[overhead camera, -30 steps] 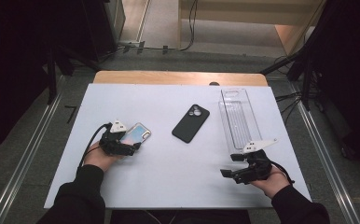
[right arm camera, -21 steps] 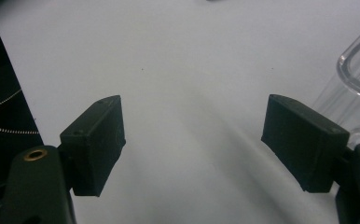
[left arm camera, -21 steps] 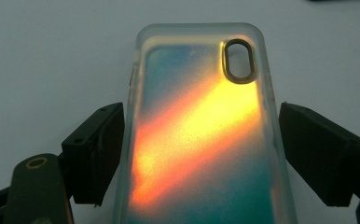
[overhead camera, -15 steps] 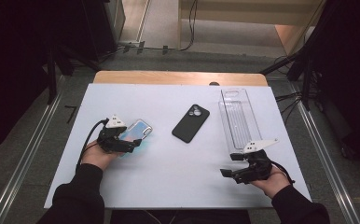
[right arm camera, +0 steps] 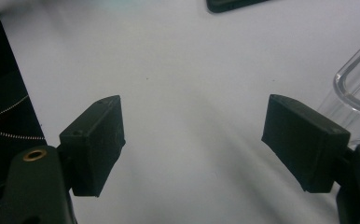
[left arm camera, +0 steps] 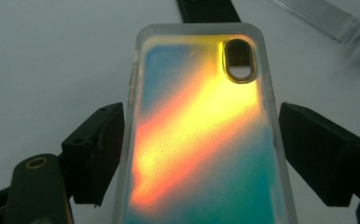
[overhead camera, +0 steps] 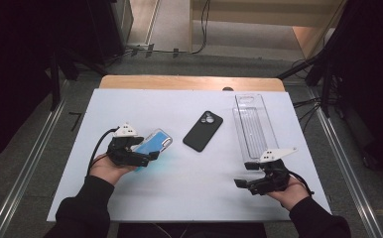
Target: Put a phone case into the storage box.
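My left gripper (left arm camera: 192,154) straddles the iridescent clear-rimmed phone case (left arm camera: 201,135) on the white table (overhead camera: 194,198), jaws apart, unclamped. It looks light, flexible, slick; I'd pinch its long edges. My right gripper (right arm camera: 192,140) gapes empty.

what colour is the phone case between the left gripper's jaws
Iridescent teal-blue with a yellow-orange streak, best in the left gripper view.

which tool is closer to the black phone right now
Left. The left tool sits just left of the black phone, straddling the iridescent case. The right tool is farther off, toward the table's near right edge, beside the clear tray.
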